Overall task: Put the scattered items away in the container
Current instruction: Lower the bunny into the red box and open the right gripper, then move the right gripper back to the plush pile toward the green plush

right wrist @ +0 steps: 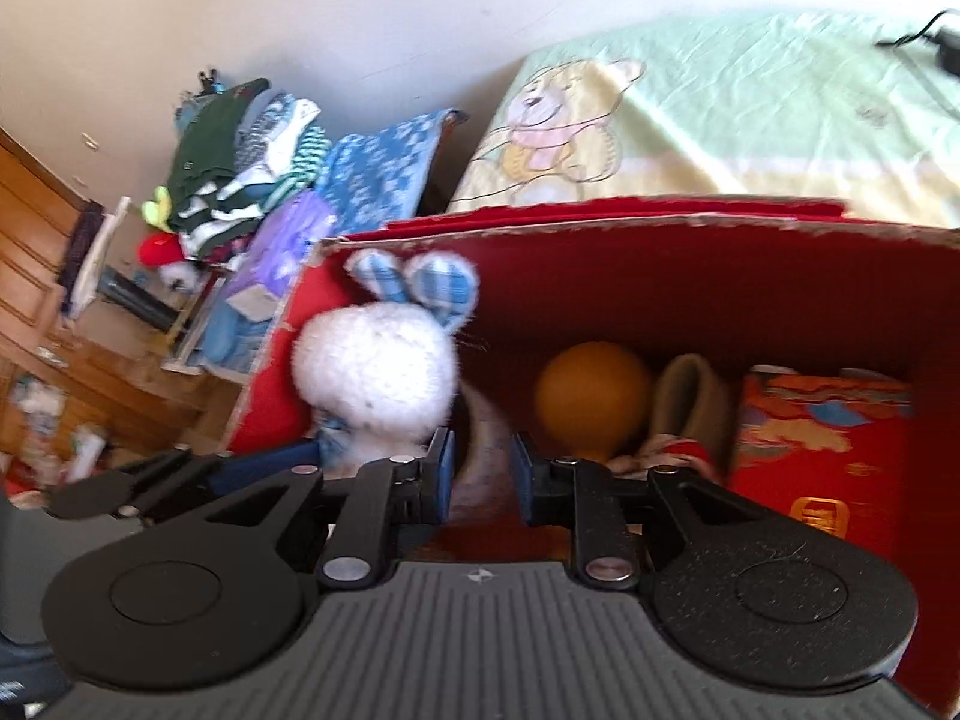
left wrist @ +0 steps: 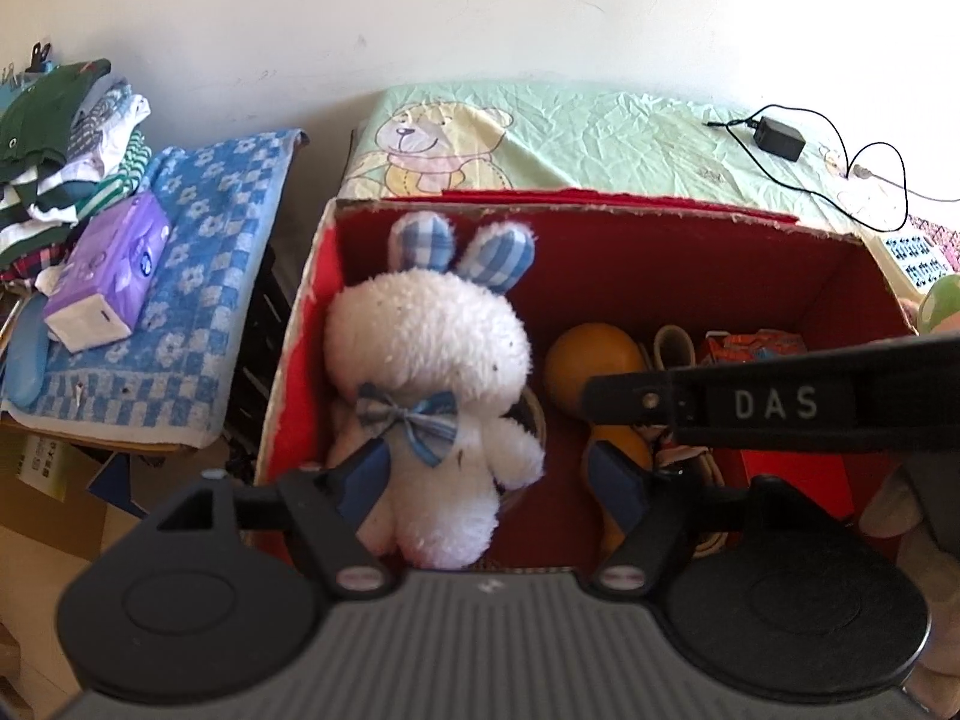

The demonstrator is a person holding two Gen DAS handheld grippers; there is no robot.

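A red cardboard box (left wrist: pixel 600 204) stands open below me. Inside it a white plush bunny (left wrist: pixel 432 360) with blue checked ears sits upright against the left wall. My left gripper (left wrist: pixel 492 486) is open around the bunny's lower body; the right pad stands clear of it. My right gripper (right wrist: pixel 480 474) hovers over the box beside the bunny (right wrist: pixel 375 366), its jaws a narrow gap apart with nothing between them. One of its fingers (left wrist: pixel 630 402) reaches in from the right. An orange ball (left wrist: pixel 594 360), a tan shoe (right wrist: pixel 690 402) and a red patterned carton (right wrist: pixel 822 450) also lie in the box.
Left of the box are a blue checked towel (left wrist: pixel 198 276), a purple tissue pack (left wrist: pixel 108 270) and a pile of clothes (left wrist: pixel 54 138). Behind the box is a green bear-print sheet (left wrist: pixel 600 126) with a black charger (left wrist: pixel 780 141) and cable. Wooden furniture (right wrist: pixel 36 276) stands far left.
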